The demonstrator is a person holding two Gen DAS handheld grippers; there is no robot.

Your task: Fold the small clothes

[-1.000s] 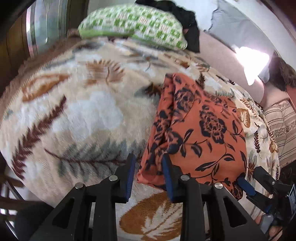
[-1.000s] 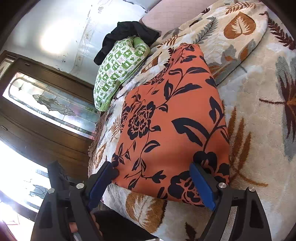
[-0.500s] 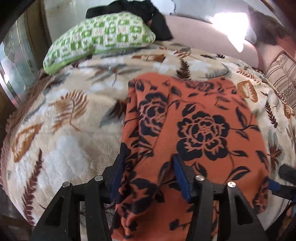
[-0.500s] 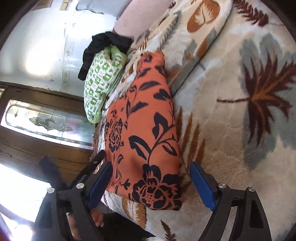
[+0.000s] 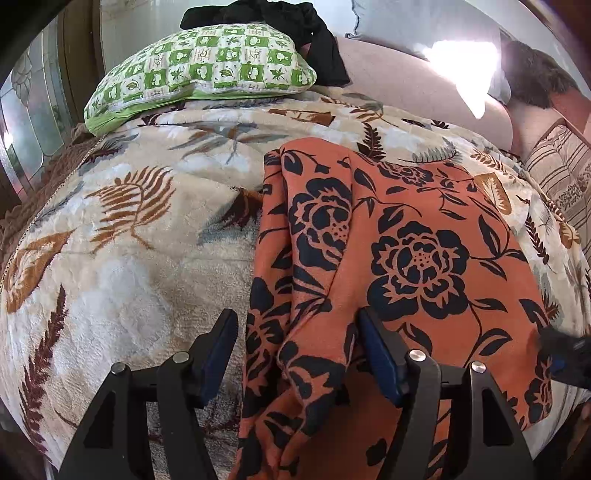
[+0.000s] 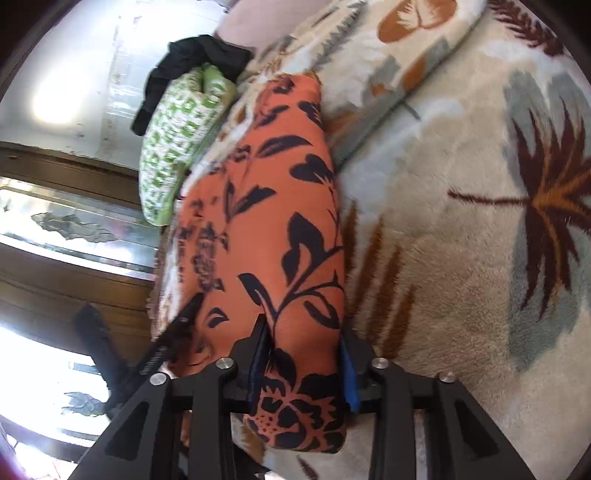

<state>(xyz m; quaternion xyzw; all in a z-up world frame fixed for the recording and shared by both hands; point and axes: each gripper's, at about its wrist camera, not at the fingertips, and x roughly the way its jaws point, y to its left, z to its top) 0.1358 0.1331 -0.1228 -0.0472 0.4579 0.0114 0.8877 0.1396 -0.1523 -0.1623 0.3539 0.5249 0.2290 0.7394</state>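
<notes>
An orange garment with black flowers [image 5: 417,258] lies folded on a leaf-patterned blanket [image 5: 129,258]. My left gripper [image 5: 299,349] straddles its near left edge. The jaws are opening: the left pad stands clear on the blanket and the right finger [image 5: 376,354] rests on the cloth. My right gripper [image 6: 303,362] is closing on the garment [image 6: 280,229] at its near right corner, and the cloth bunches between both pads. The right gripper [image 5: 561,354] shows blurred at the edge of the left wrist view. A dark tip of the left gripper [image 6: 181,325] shows in the right wrist view.
A green-and-white checked pillow [image 5: 199,74] with a black garment [image 5: 295,22] on it lies at the far end of the bed. A pink bolster [image 5: 406,85] and a striped cushion [image 5: 565,177] are at the far right. A glass-panelled wooden door [image 6: 74,229] stands beside the bed.
The left gripper moved from beside the garment onto its left edge, and its jaws widened. The right gripper's jaws narrowed from wide open onto the near right corner, bunching the cloth.
</notes>
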